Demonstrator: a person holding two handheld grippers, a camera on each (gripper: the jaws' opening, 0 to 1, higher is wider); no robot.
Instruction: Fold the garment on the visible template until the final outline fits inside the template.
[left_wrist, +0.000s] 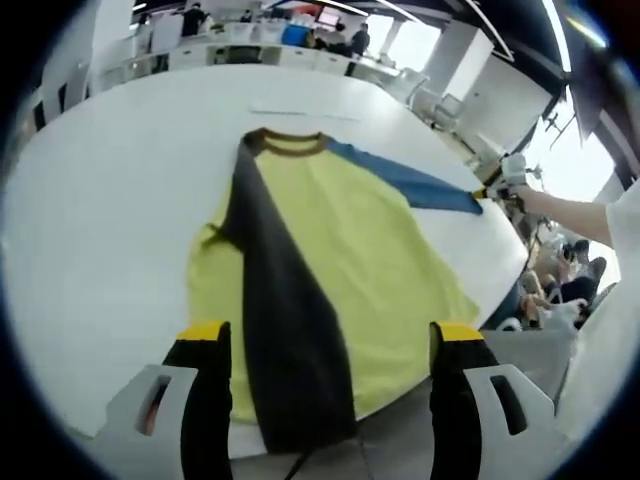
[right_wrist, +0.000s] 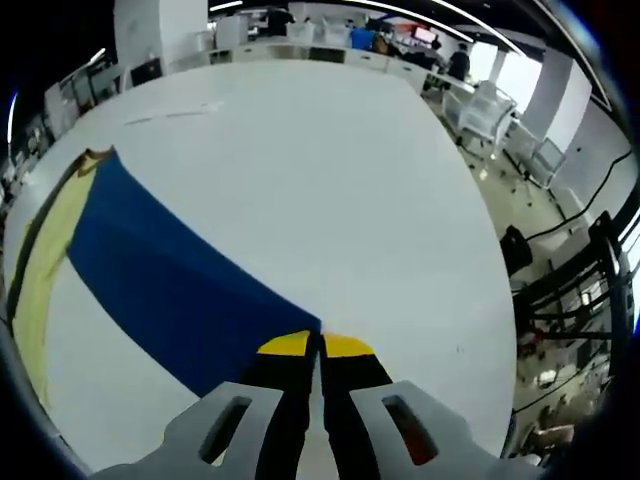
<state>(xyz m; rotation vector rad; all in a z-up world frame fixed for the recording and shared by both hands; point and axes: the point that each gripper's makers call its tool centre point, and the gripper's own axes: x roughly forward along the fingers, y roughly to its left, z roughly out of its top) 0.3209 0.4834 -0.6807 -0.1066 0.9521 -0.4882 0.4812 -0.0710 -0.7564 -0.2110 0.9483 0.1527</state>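
A yellow T-shirt with a brown collar lies flat on the white table. Its dark sleeve is folded across the body toward the hem. The blue sleeve stretches out to the right. My left gripper stands open above the shirt's hem, its jaws wide apart, holding nothing. My right gripper is shut on the end of the blue sleeve, and it also appears as the right gripper at the sleeve's tip, held by a person's arm.
The table's far side is bare white. Desks, chairs and people stand at the room's back. A dark frame and floor lie past the table's right edge.
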